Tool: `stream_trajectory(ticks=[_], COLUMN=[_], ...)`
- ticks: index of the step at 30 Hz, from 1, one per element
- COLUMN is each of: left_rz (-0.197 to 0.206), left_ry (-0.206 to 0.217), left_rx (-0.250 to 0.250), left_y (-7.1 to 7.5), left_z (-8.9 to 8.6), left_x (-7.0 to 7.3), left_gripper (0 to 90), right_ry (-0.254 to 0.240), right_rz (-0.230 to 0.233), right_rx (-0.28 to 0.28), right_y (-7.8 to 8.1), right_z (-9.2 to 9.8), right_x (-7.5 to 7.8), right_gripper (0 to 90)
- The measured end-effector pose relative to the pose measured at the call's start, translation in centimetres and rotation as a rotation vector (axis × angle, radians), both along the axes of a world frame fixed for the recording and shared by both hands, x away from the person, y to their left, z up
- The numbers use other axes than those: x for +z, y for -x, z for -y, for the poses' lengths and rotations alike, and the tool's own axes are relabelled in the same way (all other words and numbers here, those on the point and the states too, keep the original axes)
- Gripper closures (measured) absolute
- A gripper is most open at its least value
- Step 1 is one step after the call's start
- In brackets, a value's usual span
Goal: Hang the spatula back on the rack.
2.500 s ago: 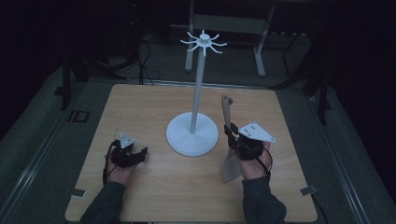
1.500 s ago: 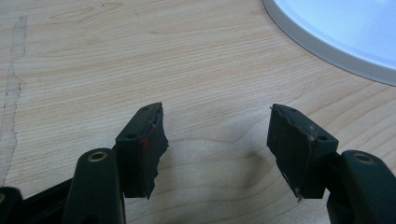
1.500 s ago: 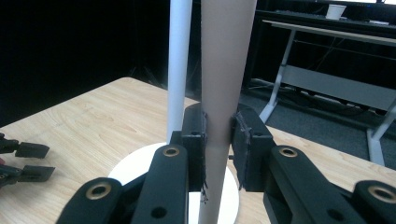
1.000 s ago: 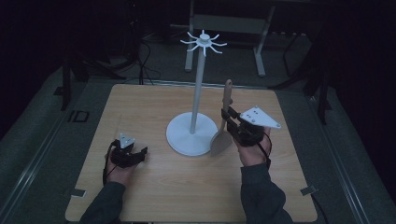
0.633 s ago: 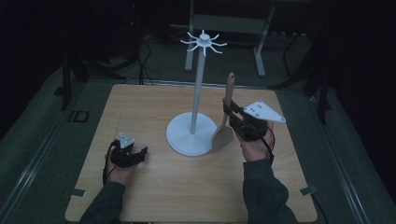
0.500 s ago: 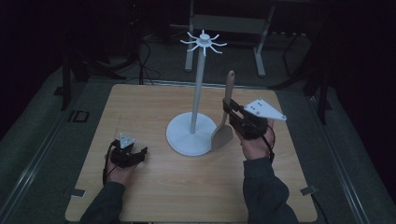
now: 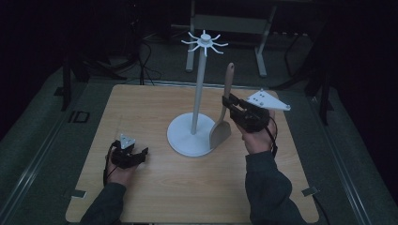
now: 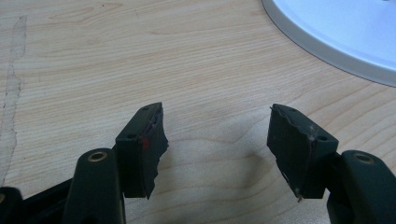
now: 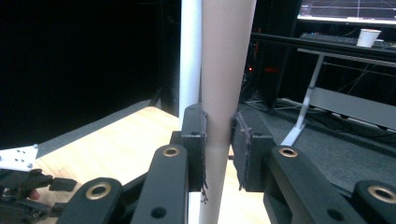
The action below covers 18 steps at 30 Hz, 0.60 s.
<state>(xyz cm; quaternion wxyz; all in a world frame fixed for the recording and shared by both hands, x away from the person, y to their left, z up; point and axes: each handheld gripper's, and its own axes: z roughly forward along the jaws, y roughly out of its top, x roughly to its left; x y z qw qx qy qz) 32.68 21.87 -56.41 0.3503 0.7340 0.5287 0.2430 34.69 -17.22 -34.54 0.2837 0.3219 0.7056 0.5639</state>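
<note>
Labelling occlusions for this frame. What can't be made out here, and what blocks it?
- Spatula handle end: too small in the high view to tell whether it has a hanging hole; cut off by the top edge in the right gripper view.
- Spatula blade: below the bottom edge in the right gripper view.
- Stand pole: in the right gripper view, mostly behind the spatula handle.
- Stand base: cropped by the frame edge in the left gripper view.
- Room beyond the table: too dark.

Upright wooden spatula (image 7: 224, 112) beside white stand (image 7: 199, 93)
</note>
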Motion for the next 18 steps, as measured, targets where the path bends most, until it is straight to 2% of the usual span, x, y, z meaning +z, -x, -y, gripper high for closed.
stream_trajectory(ticks=[9,18], left_rz=[0.0,0.0], left_ry=[0.003,0.004], left_rx=[0.001,0.002], left_y=[0.0,0.0], left_z=[0.0,0.0], left_x=[0.0,0.0], left_gripper=[37.0,37.0], right_ry=[-0.013,-0.009], right_rz=[-0.031,-0.031], right_rx=[0.036,0.067], right_y=[-1.0,-1.4], right_z=[-0.3,-0.8], right_x=[1.1,2.0], right_gripper=[75.8,75.8])
